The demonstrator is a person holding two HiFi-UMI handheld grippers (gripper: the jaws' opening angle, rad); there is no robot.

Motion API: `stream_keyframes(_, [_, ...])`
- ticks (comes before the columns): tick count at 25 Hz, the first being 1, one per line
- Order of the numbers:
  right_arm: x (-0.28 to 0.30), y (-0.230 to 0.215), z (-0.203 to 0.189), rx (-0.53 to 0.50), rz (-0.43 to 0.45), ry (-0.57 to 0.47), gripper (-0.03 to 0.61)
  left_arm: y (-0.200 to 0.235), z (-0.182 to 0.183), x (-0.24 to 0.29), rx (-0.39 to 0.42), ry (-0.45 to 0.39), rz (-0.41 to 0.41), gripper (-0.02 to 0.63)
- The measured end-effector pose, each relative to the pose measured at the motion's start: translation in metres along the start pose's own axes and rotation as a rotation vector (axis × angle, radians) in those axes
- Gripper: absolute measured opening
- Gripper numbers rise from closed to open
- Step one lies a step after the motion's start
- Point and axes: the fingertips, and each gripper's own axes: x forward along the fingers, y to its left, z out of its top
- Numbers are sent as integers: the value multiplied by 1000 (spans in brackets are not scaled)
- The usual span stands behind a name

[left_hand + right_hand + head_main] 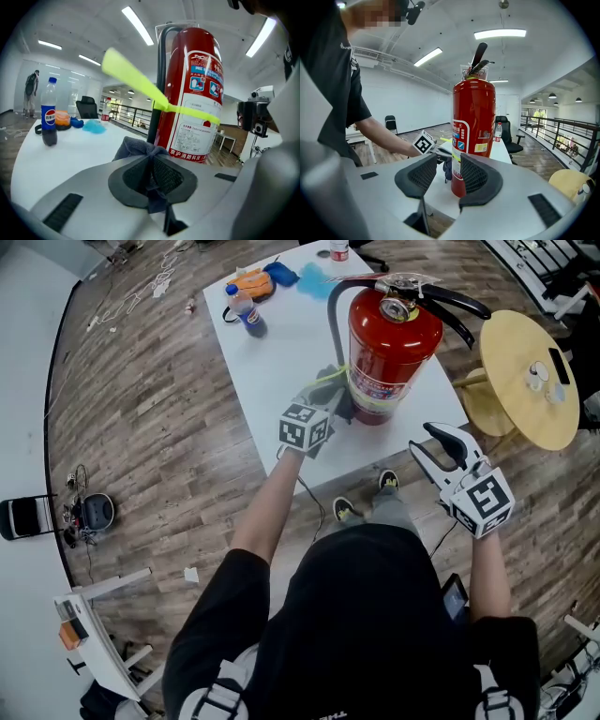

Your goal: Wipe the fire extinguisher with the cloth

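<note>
**One cloth clamped, one pair of tongs open**

One red extinguisher [394,343] stands upright near the front edge of the white counter [281,362]. Its single black hose [334,306] curves down its left side, and one yellow-green strap [140,84] runs across its body.

The left tongs [152,173] are shut tight on one grey cloth [136,147], which is bunched between the two pads and spills out ahead of them. The cloth sits low on the extinguisher's left side, close to its base. Whether it presses on the red wall or stops just short cannot be told.

The right tongs [450,180] hold nothing, and their two jaws stand apart. They hang off the counter's front right corner, near the extinguisher but clear of it. In the right gripper view the lower part of the cylinder shows through the gap, further back.

Two bottles stand on the counter: one with a blue label [246,310] toward the far left, and a second [338,249] at the far edge. Near the first lie three soft items: one orange [251,282], one dark blue [281,275] and one light blue [317,282].

One round wooden stool [530,376] stands to the right of the counter, with a few small objects on its top.
</note>
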Motion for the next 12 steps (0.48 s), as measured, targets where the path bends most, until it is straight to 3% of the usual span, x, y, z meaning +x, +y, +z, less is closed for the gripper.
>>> stream_keyframes(3, [-1, 3, -3, -2, -2, 7, 164, 2, -3, 1, -42, -10, -32, 43])
stream_keyframes(7, [0, -7, 0, -10, -11, -3, 165, 5, 37, -21, -88, -162, -120, 43])
stream_keyframes(9, [-2, -12, 2, -6, -16, -3, 166, 1, 55, -32, -45, -196, -144, 43])
stream_keyframes(12, [-8, -19, 5, -14, -26, 5, 165, -6, 57, -40, 60, -163, -172, 43])
